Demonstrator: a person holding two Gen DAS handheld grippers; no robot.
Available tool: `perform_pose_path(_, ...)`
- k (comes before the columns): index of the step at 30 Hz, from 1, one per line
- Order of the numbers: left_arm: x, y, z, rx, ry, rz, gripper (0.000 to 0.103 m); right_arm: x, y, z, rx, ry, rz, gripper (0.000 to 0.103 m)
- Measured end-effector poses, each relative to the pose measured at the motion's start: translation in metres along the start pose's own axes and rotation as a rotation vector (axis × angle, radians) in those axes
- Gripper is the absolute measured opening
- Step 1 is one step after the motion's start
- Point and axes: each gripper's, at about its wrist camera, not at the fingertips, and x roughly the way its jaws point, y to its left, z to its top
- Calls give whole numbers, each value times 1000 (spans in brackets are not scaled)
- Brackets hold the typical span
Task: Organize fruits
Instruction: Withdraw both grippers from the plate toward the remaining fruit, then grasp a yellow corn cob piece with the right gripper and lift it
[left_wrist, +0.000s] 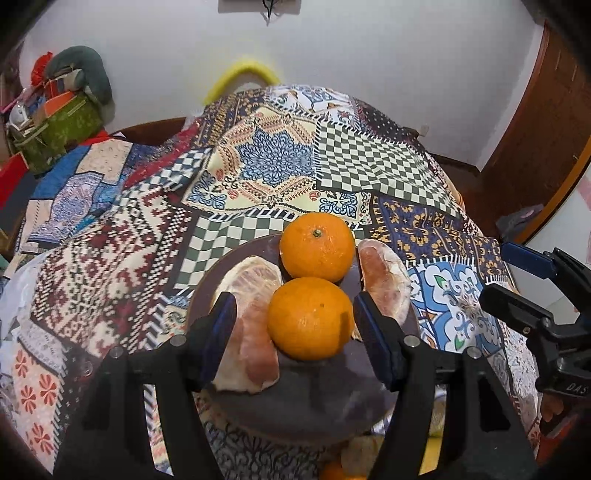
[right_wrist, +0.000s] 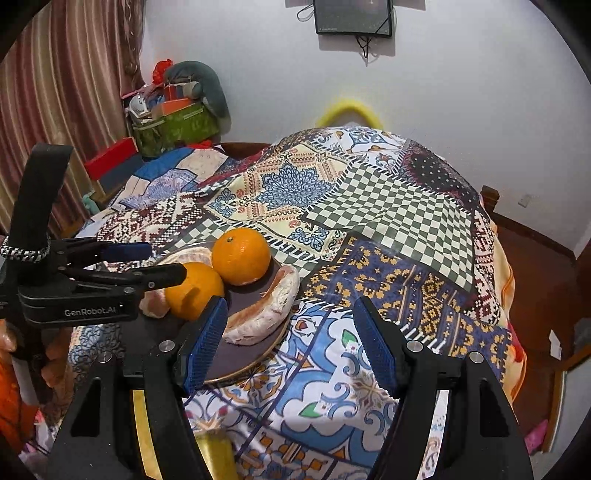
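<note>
Orange and glossy, two mandarins sit on a dark round plate (left_wrist: 303, 413) that rests on the patchwork cloth (left_wrist: 258, 173) covering the table, toward its near edge. The near mandarin (left_wrist: 310, 319) lies between the fingers of my left gripper (left_wrist: 297, 343); the blue pads (left_wrist: 221, 332) stand on either side of it with a little gap showing, so I read the jaws as spread around the fruit rather than pressing on it. The far mandarin (left_wrist: 317, 246) touches it from behind, stem end up. On the left side of the plate lies a peeled pomelo piece (left_wrist: 251, 317), partly behind my left finger, and a second pomelo piece (left_wrist: 386, 277) lies along the plate's right rim.

My right gripper (right_wrist: 291, 343) hovers over bare cloth just beside the plate's right edge, jaws apart with nothing between them. From its camera I see the left gripper reaching in from the left toward the near mandarin. A green fabric box (right_wrist: 173, 129) stands beyond the table's far left corner.
</note>
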Motion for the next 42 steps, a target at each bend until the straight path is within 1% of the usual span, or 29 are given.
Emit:
perform_pose_path(7, -43, -7, -15, 27, -46, 15, 66, -30, 17, -4, -19, -36, -10, 68)
perform_pose_path(10, -63, -12, -22, 40, -70, 19, 66, -42, 25, -8, -25, -47, -12, 71)
perform_pose_path(12, -74, -14, -25, 48, -83, 19, 66, -50, 31, -10, -37, -52, -16, 72)
perform_pose_path(16, -100, -19, -34, 52, -127, 17, 71, -60, 41, -14, -51, -60, -19, 72)
perform_pose_path(18, -109, -20, -39, 51, -141, 15, 72, -63, 45, -18, -50, -58, -18, 72)
perform_pose_path(21, -118, -19, -50, 45, -146, 9, 73, -63, 50, -22, -45, -48, -12, 72)
perform_pose_path(27, -123, -15, -71, 35, -125, 7, 73, -63, 64, -36, -63, -17, -11, 72)
perform_pose_path(33, -118, -7, -88, 13, -94, 6, 73, -54, 77, -49, -87, 24, -4, 72)
perform_pose_path(42, -95, 5, -109, -6, -23, 19, 73, -17, 77, -61, -55, 123, 28, 72)
